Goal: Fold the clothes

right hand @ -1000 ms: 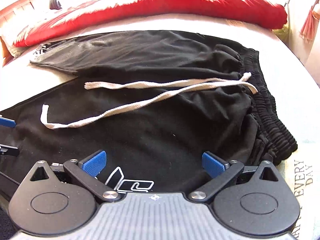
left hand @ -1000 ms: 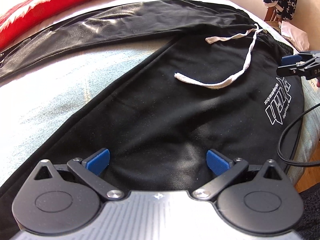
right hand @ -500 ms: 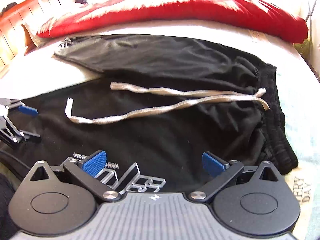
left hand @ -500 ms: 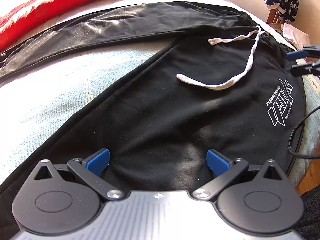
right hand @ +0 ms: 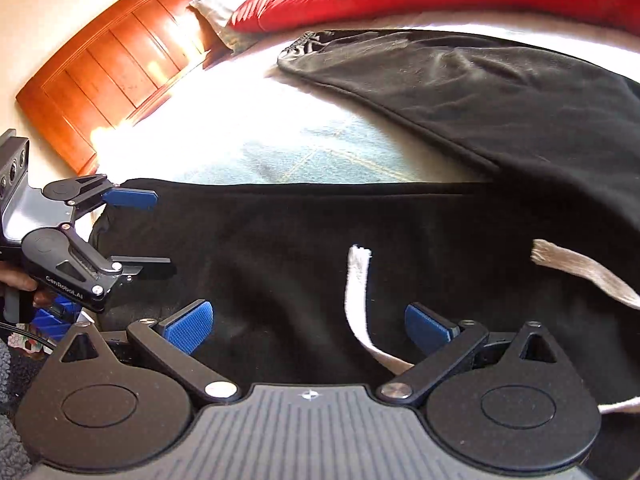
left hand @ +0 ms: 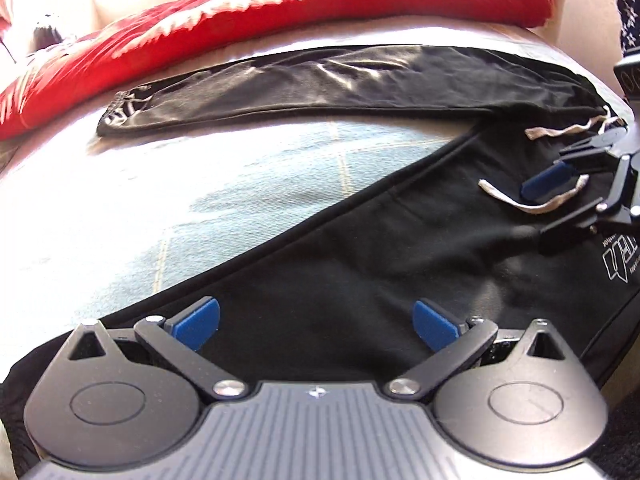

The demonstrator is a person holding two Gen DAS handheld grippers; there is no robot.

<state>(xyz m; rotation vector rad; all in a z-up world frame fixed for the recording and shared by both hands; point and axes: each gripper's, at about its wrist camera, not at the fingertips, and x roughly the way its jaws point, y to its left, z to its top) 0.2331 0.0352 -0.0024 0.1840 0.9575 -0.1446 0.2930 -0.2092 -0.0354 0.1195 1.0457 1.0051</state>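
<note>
Black sweatpants (left hand: pixel 360 264) lie spread on the bed, legs apart in a V, with a white drawstring (left hand: pixel 540 204) and a white logo (left hand: pixel 620 268) near the waist. My left gripper (left hand: pixel 316 320) is open and empty, low over the near leg. My right gripper (right hand: pixel 308 324) is open and empty over the pants (right hand: pixel 300 240), with the drawstring (right hand: pixel 356 300) lying between its fingers. The right gripper also shows at the right edge of the left wrist view (left hand: pixel 560 200). The left gripper shows at the left of the right wrist view (right hand: pixel 148 232), over the near leg's end.
A red blanket (left hand: pixel 240 12) lies along the far side of the bed. The light blue and white bedsheet (left hand: pixel 200 184) shows between the legs. A wooden headboard (right hand: pixel 112 64) stands beyond the leg ends. A dark star-print cloth (left hand: pixel 630 20) hangs at the far right.
Both grippers have swung left toward the pant legs. The right gripper has come in over the drawstring and upper leg, closer to the left gripper. Both stayed open.
</note>
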